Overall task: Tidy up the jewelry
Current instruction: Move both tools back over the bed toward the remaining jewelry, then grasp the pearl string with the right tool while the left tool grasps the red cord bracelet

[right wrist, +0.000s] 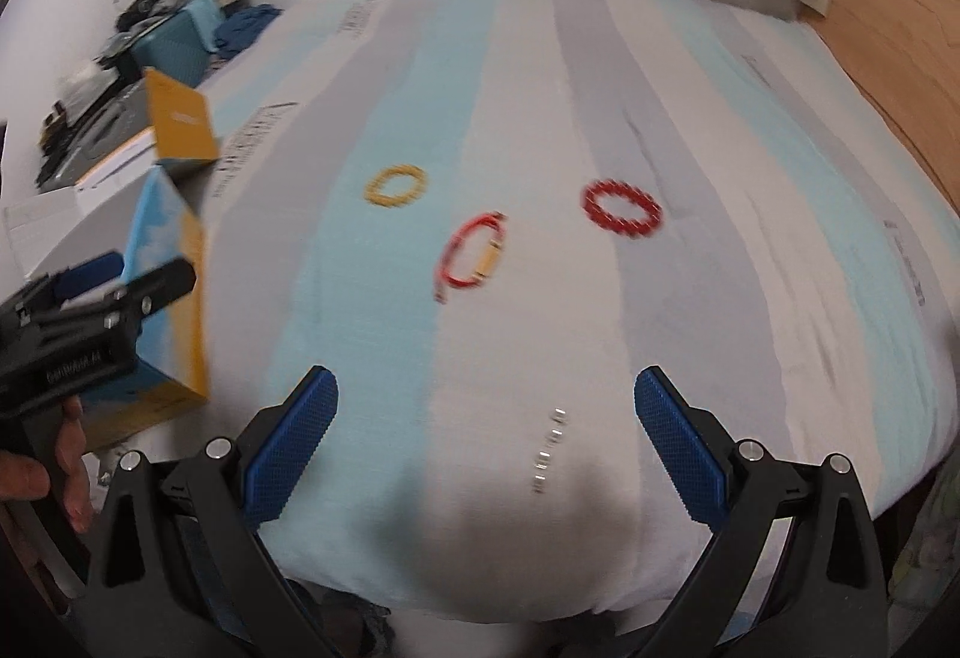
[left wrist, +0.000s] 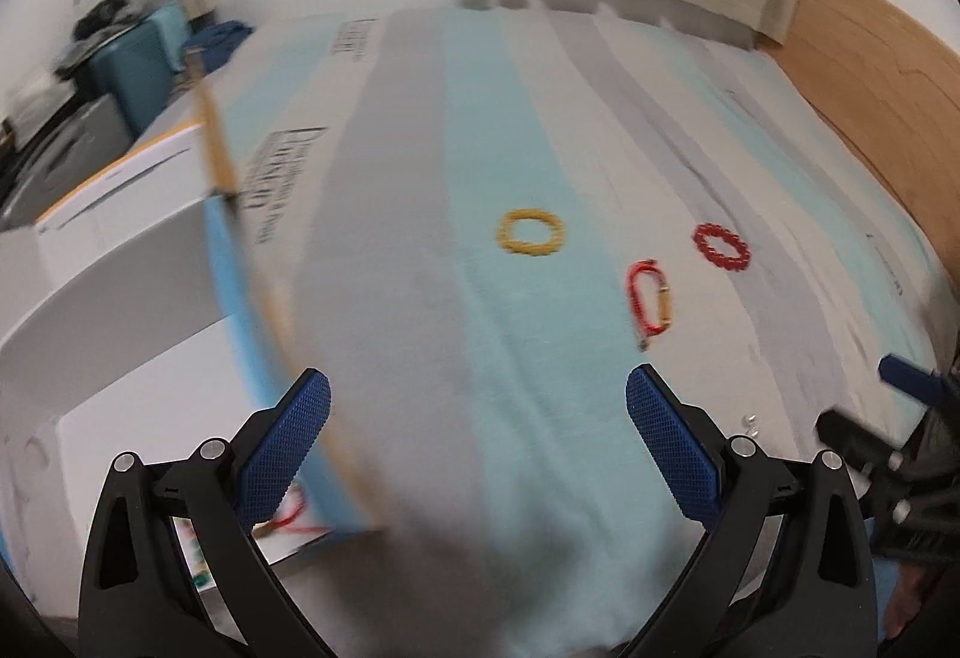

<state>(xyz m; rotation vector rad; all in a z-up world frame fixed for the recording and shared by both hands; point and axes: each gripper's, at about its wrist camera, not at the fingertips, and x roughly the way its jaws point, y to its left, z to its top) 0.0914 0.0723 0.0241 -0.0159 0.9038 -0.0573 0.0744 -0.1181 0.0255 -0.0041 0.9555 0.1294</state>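
Box (right wrist: 174,298) print too blurred to read. Right of it lie yellow ring (right wrist: 396,186), red cord (right wrist: 471,256), red ring (right wrist: 621,208). Left gripper (left wrist: 477,454) and right gripper (right wrist: 486,448) both gape wide, empty.

Left gripper (left wrist: 478,442) held low with blue fingers (left wrist: 672,454) spread wide, nothing between them. Right gripper (right wrist: 486,442) likewise gaping and empty, just right of the left one. Bare hand (right wrist: 57,469) wrapped around the left gripper's handle.

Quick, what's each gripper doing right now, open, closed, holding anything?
Left gripper: open, holding nothing, beside the box.
Right gripper: open, holding nothing, above the small silver pieces on the bed sheet.
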